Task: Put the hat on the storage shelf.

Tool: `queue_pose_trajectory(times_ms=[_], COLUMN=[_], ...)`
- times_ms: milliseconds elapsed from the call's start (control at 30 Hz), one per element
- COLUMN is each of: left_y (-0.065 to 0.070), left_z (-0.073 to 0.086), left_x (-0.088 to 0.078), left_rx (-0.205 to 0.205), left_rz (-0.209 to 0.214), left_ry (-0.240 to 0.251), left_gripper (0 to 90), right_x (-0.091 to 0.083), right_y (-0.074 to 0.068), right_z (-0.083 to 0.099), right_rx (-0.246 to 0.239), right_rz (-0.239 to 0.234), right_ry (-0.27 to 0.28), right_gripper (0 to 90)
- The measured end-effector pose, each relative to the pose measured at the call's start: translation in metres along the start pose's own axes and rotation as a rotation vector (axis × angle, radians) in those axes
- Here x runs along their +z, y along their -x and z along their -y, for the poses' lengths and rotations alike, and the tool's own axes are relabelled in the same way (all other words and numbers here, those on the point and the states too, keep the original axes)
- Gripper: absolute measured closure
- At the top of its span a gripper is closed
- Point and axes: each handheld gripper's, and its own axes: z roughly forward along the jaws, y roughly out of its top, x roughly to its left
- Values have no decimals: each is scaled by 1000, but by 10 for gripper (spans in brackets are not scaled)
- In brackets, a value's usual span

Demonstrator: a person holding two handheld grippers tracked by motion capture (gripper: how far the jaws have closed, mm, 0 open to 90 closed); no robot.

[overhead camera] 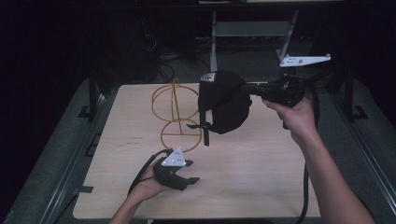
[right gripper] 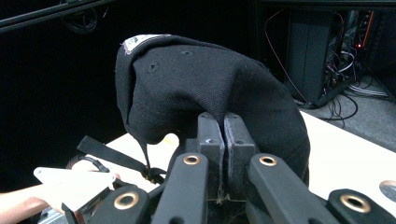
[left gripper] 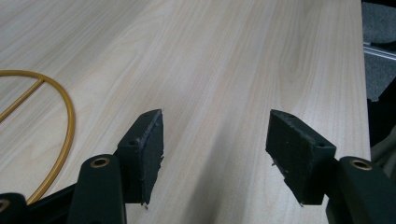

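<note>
- My left tongs (overhead camera: 180, 175) rest low near the front edge of the bench (overhead camera: 261, 186), jaws spread, nothing between them.
- The gold wire stand (overhead camera: 175, 114) rises toward the bench's far edge, left of centre.
- My right tongs (overhead camera: 250, 87) are clenched on the black cap (overhead camera: 224, 100), held aloft just right of the stand; I judge the right hand far nearer it, its strap dangling down.

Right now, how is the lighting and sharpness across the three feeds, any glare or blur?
High view: table lit, surroundings nearly black, black cap losing detail. Left gripper view: even light, sharp wood grain, soft shadows under the pads. Right gripper view: cap fabric crisp, dark background, the white plate overexposed.
</note>
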Motion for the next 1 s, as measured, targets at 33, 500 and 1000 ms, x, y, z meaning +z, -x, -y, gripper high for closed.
queue_pose_trajectory(times_ms=[33,500,1000], left_y=[-1,-2,-4], left_z=[0,1,2], left_x=[0,1,-1], left_rx=[-5,-1,-7], left_rz=[2,3,0], left_ry=[1,-9,5], left_gripper=[367,368,368], right_x=[2,40,103], right_y=[0,-13,-30], right_z=[-3,-44,-77], right_rx=[-1,-37,-73], right_rz=[-2,-45,-86], right_ry=[-1,-17,-90], right_gripper=[877,877,876])
